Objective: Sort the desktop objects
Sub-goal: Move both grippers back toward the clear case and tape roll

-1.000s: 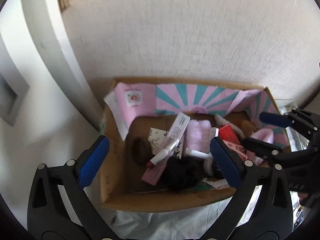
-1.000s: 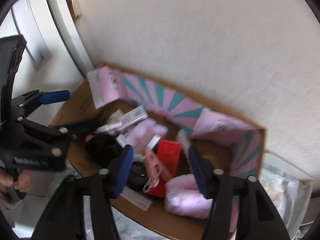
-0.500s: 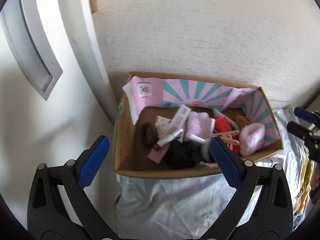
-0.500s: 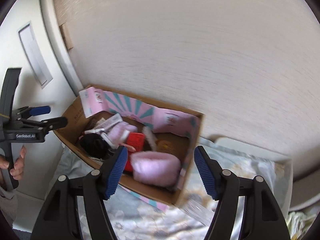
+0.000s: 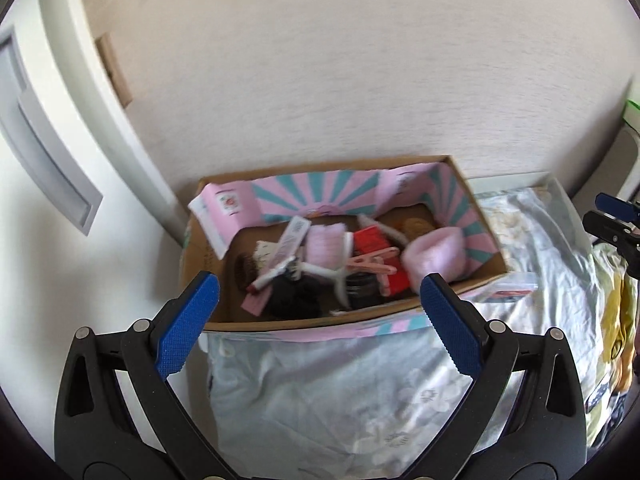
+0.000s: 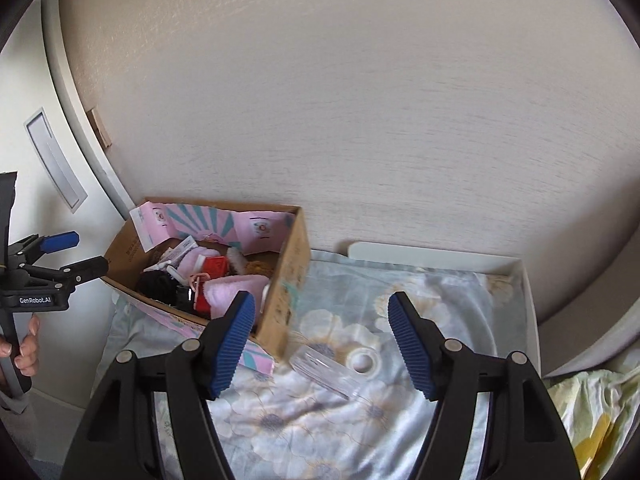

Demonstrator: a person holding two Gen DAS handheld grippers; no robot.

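"GenRobot.AI" printed on left tongs (image 6: 76,258) body.

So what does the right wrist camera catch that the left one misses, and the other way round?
Only the right wrist view shows a tape roll and a clear plastic case on the floral cloth, plus the fingers holding the left tongs. Only the left wrist view shows a brown hair tie inside the box. Both show the cardboard box with its pink fluffy item, and both tongs open.
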